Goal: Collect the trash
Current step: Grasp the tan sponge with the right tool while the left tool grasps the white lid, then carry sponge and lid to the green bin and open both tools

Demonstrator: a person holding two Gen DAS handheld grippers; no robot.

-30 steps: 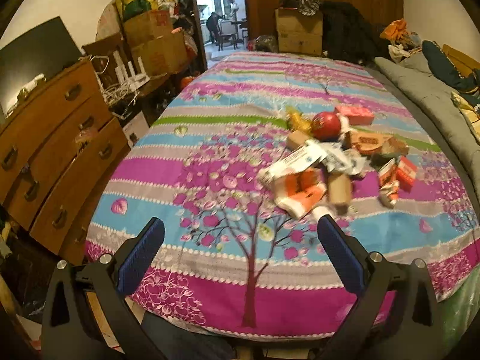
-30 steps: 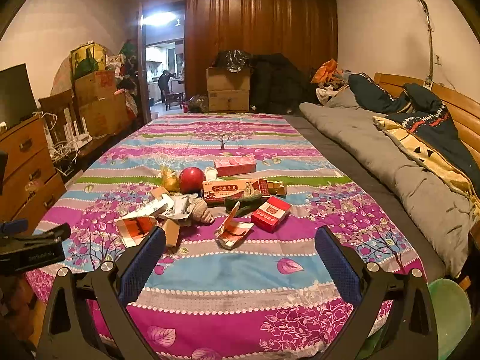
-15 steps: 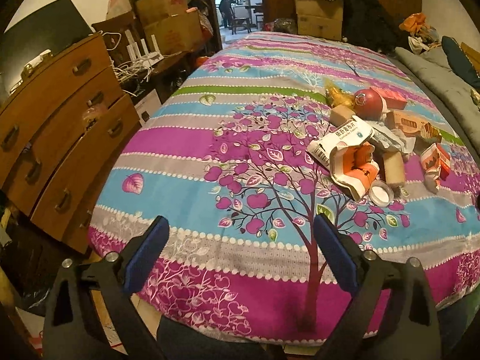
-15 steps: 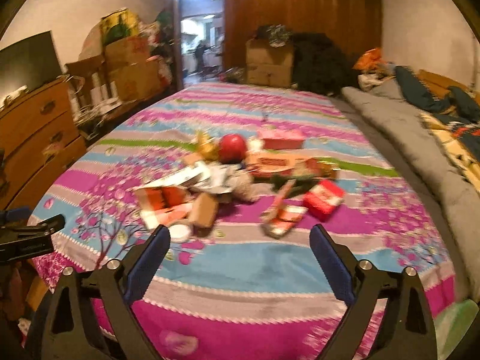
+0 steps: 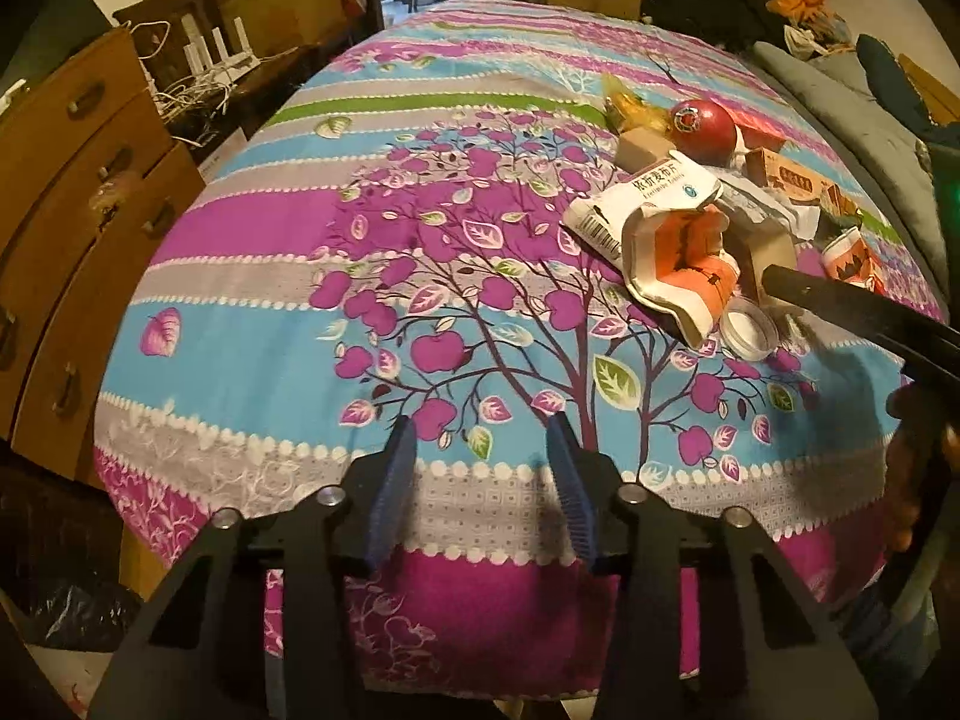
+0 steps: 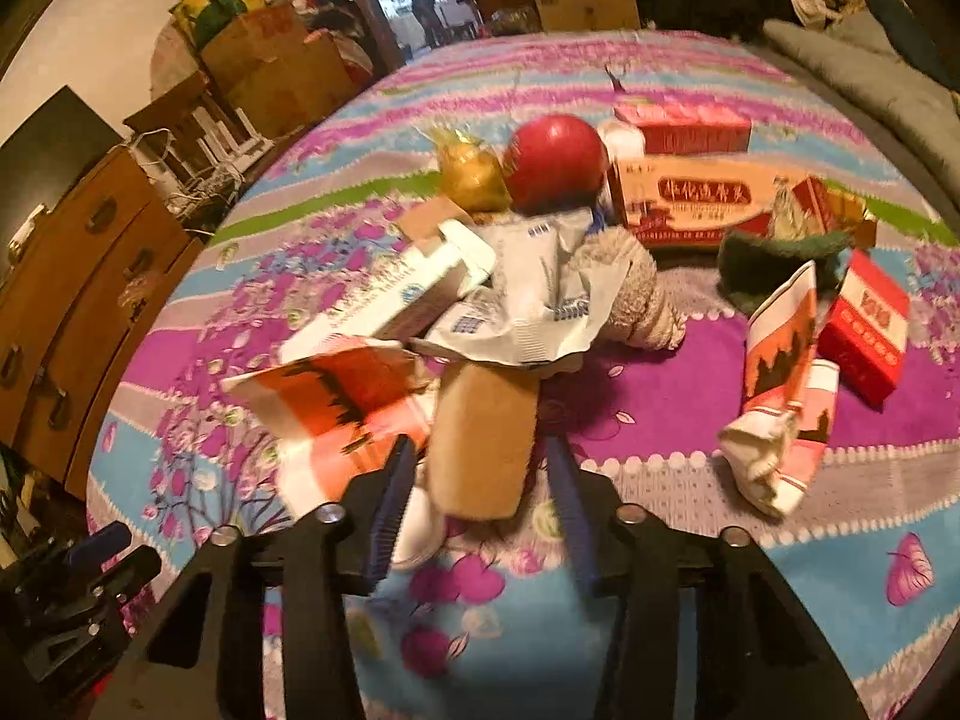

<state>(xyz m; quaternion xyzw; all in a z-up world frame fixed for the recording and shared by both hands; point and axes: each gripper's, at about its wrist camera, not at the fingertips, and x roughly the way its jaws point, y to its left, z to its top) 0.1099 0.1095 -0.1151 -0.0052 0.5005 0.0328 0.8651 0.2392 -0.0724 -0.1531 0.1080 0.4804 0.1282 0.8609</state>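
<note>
A pile of trash lies on the flowered bedspread (image 5: 420, 276): a brown cardboard tube (image 6: 480, 438), a crushed orange-and-white carton (image 6: 336, 402), a white box (image 6: 396, 294), a white foil packet (image 6: 528, 300), a red ball (image 6: 555, 162) and red boxes (image 6: 870, 324). My right gripper (image 6: 480, 492) is closing, with the tube's near end between its blue pads; a small gap shows on each side. A white lid (image 6: 417, 531) lies by its left pad. My left gripper (image 5: 480, 474) is also closing, with nothing between its fingers, over bare bedspread left of the pile (image 5: 678, 264).
A wooden dresser (image 5: 72, 210) stands along the bed's left side, with cardboard boxes (image 6: 270, 66) behind it. A grey blanket (image 6: 870, 72) covers the far right of the bed. A crumpled orange cup (image 6: 786, 384) lies right of the tube. One black finger (image 5: 840, 309) of the right gripper crosses the left wrist view.
Both grippers' jaws have narrowed from wide open. The right gripper swept down and in to the pile, so the tube now sits between its fingers. The left gripper sank toward the bedspread.
</note>
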